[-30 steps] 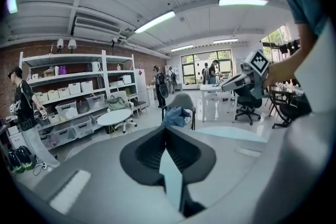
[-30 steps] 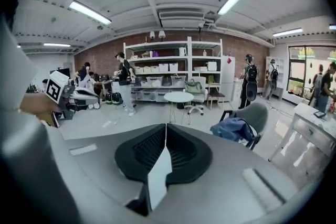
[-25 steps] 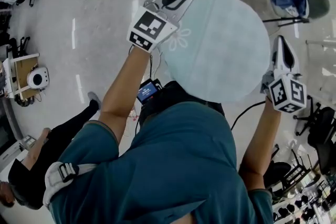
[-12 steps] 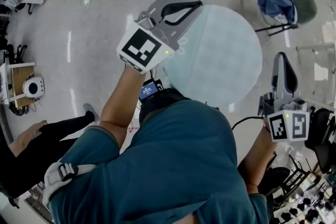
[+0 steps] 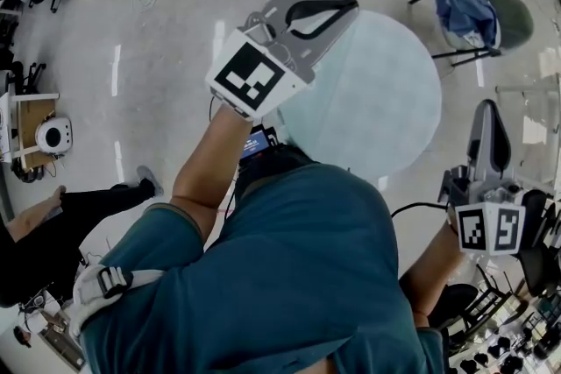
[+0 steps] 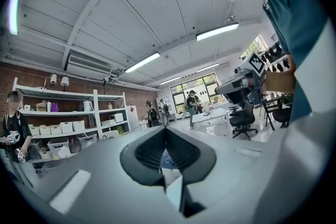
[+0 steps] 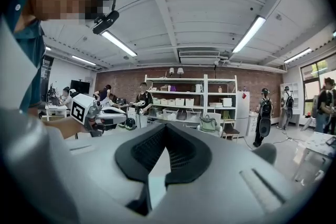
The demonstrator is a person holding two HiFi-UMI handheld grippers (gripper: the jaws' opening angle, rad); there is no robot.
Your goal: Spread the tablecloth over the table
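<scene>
A pale blue-white tablecloth [image 5: 377,101] lies flat over the small round table, far below in the head view. My left gripper [image 5: 353,4] is held high over the table's left rim, shut with nothing in it. My right gripper [image 5: 487,107] hangs off the table's right side, also shut and empty. In the left gripper view the left gripper's [image 6: 166,128] dark pads meet at the tip, pointing level into the room, and the right gripper [image 6: 247,73] shows at the right. In the right gripper view the right gripper's [image 7: 166,126] pads are likewise together, with the left gripper [image 7: 100,113] at the left.
A chair [image 5: 469,9] draped with blue fabric stands beyond the table at the upper right. Office chairs [image 5: 535,250] crowd the right edge. A person [image 5: 53,223] sits at the lower left near a cart with a white device [image 5: 48,136]. Shelves [image 7: 199,99] and people line the far wall.
Both grippers have risen towards the head camera and look larger. The right one has drifted down and to the right, away from the table's rim. The cloth lies unchanged.
</scene>
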